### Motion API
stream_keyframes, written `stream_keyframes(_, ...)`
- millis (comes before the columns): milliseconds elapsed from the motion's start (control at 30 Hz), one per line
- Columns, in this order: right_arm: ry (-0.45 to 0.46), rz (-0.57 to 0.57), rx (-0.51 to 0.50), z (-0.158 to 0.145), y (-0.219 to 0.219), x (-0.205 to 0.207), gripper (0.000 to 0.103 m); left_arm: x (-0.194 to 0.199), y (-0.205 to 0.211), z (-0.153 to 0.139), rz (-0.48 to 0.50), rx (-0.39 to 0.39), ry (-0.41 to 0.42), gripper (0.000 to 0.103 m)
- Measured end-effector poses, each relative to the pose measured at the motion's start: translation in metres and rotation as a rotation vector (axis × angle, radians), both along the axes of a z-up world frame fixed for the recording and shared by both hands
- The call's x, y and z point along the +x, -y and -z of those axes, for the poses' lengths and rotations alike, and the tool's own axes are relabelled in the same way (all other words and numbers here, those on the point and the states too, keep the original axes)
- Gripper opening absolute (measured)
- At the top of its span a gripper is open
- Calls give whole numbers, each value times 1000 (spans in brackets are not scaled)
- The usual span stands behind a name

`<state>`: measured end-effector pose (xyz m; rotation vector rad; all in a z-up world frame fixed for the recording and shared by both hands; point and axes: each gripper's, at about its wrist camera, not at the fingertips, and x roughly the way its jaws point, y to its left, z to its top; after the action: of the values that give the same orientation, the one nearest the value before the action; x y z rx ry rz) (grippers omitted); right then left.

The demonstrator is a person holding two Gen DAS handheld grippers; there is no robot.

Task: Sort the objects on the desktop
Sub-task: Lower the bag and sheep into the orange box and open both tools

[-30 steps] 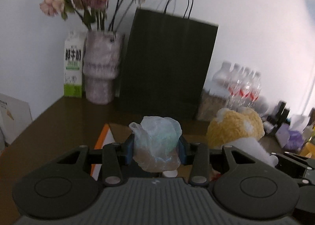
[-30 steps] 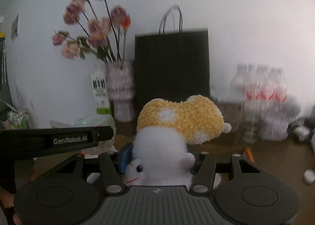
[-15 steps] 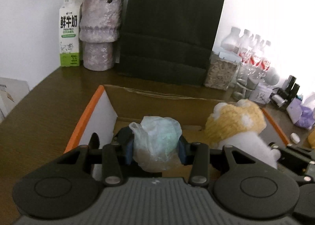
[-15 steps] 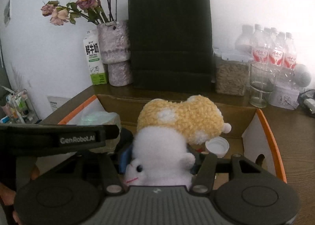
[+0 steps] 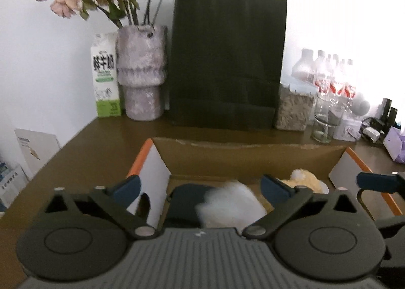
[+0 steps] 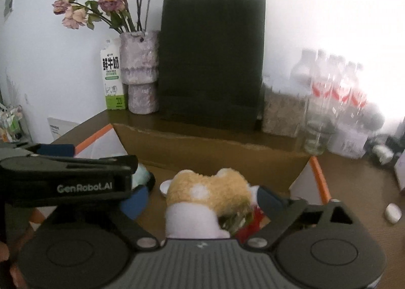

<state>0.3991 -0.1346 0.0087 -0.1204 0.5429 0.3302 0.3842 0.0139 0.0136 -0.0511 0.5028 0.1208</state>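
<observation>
An open cardboard box (image 5: 243,160) with orange-edged flaps sits on the brown table; it also shows in the right wrist view (image 6: 202,152). My left gripper (image 5: 200,185) is open above the box, and the crumpled pale plastic bag (image 5: 227,206) lies blurred below it inside the box beside a dark object (image 5: 184,200). My right gripper (image 6: 200,196) is open over the box, and the yellow-and-white plush toy (image 6: 205,200) sits loose between its spread fingers. The toy's top shows in the left wrist view (image 5: 301,182).
Behind the box stand a black paper bag (image 5: 227,61), a purple vase with dried roses (image 5: 141,71), a milk carton (image 5: 105,81), a grain jar (image 5: 293,109), a glass (image 5: 322,122) and several water bottles (image 5: 331,79). A white bottle cap (image 6: 164,187) lies in the box.
Both grippers have opened. The plastic bag dropped from the left gripper into the box, and the plush toy was let go by the right gripper and sank lower.
</observation>
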Motion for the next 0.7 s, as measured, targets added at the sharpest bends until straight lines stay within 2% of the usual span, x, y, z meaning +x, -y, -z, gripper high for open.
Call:
stream_keyframes(100, 10, -14, -1, -7, 2, -4, 103, -5, 3, -7, -24, 28, 11, 103)
stream_keyframes(533, 48, -26, 12, -23, 5, -14, 103, -21, 3, -22, -20, 22, 71, 103)
stream_keyframes(700, 79, -30, 19, -36, 8, -25, 103, -34, 0, -32, -53, 27, 109, 103)
